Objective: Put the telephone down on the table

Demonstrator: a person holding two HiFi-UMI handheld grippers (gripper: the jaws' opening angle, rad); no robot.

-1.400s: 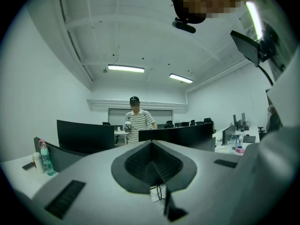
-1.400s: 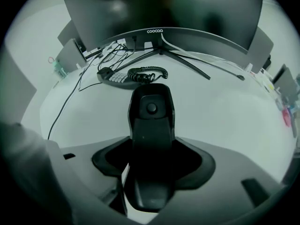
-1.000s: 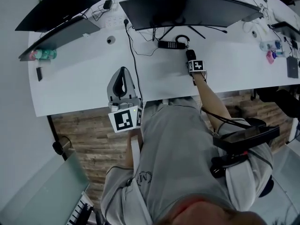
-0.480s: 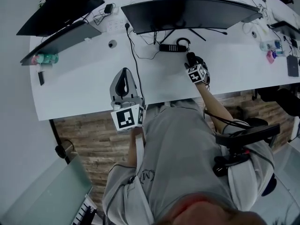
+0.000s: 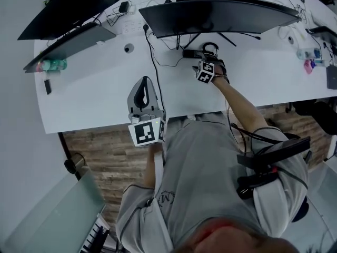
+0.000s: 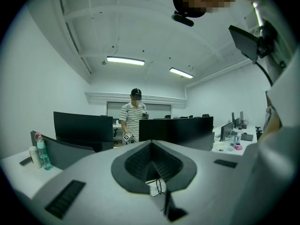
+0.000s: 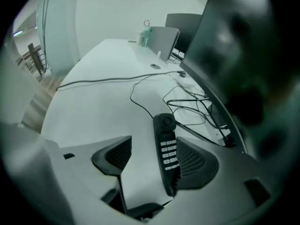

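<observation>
Telephone [image 7: 166, 144] on table [image 5: 95, 99], right gripper [image 7: 151, 149] spread astride it, left gripper [image 6: 151, 146] closed at edge

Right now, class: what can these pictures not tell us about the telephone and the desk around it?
- Telephone: near end hidden behind a finger of the right gripper, right gripper view; contact unclear.
- Monitor: blurred, cut by the edge, same view.
- Bottle: label too small, head view.

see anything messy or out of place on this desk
Nothing looks spilled or broken. The telephone lies on the table among loose, tangled cables under the monitor, which makes that spot look untidy.
</observation>
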